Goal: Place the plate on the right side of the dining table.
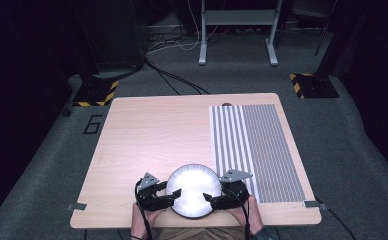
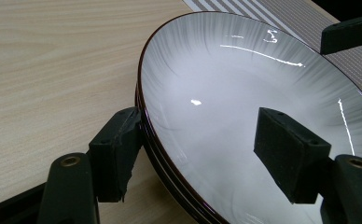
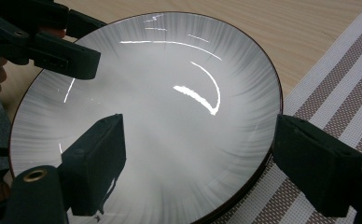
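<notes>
Fingers (image 2: 116, 156) of both grippers straddle plate (image 1: 192, 187) rim.

The round white glazed ceramic plate with a dark rim (image 1: 193, 190) is gleaming glossy and smooth. The pale wood-grain surface (image 1: 152, 130) is looking matt, while the striped woven placemat (image 1: 257, 145) at right is showing a coarse weave.

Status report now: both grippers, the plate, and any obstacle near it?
Left gripper and right gripper open, each straddling the rim. Plate flat on table, right edge by striped mat. No obstacle.
</notes>
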The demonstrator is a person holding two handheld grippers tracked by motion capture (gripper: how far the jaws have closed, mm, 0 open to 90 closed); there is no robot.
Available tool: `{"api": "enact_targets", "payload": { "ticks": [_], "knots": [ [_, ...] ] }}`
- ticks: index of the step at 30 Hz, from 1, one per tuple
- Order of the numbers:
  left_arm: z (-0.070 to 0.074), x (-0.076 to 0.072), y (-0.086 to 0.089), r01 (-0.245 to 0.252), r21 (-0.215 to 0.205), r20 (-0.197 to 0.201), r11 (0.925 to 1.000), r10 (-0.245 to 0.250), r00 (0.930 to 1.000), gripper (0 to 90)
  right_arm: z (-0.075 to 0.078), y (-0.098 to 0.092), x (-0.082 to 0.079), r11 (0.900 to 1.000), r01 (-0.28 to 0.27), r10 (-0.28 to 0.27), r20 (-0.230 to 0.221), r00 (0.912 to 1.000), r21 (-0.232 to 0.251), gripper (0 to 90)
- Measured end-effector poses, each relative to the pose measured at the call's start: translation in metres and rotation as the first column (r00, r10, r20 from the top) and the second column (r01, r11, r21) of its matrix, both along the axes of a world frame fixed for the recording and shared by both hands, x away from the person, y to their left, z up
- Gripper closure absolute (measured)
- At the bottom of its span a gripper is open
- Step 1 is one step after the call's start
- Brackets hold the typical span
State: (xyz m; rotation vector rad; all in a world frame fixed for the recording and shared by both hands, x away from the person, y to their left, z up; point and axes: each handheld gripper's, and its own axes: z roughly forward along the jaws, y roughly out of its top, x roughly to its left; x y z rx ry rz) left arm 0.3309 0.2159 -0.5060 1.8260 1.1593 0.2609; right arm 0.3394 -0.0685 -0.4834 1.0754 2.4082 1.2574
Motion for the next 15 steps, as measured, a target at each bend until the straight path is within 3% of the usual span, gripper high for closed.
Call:
{"api": "enact_targets", "payload": {
  "ticks": [2, 4, 6, 8, 12, 15],
  "knots": [
    [0.0, 0.0, -0.002, -0.006, 0.016, 0.004, 0.9999, 0.006, 1.0, 31.7, 0.0, -0.001, -0.001, 0.999, -0.006, 0.006, 0.002, 1.0, 0.032, 22.0],
    [0.001, 0.0, -0.003, 0.005, 0.045, 0.008, 0.999, -0.005, 1.0, 31.9, -0.002, 0.003, -0.001, 0.998, -0.039, 0.04, -0.026, 0.9988, 0.046, 21.3],
    [0.0, -0.001, -0.002, 0.002, 0.035, 0.002, 0.9994, -0.002, 1.0, 31.9, -0.005, 0.01, -0.002, 0.999, -0.038, 0.038, -0.013, 0.9992, 0.0, 21.6],
    [-0.001, 0.0, 0.001, 0.0, 0.008, -0.006, 1.0, 0.0, 1.0, 32.9, -0.006, 0.01, -0.004, 0.999, -0.031, 0.031, -0.006, 0.9995, 0.013, 21.2],
    [-0.004, -0.001, 0.002, -0.003, -0.001, -0.011, 1.0, 0.003, 0.9999, 33.4, -0.002, 0.0, -0.004, 0.999, 0.026, -0.027, 0.026, 0.9993, 0.029, 20.6],
    [-0.005, -0.003, 0.002, -0.008, -0.014, -0.017, 0.9999, 0.008, 0.9998, 33.4, -0.003, -0.004, 0.0, 0.999, 0.035, -0.035, 0.005, 0.9994, 0.031, 20.7]
  ]
}}
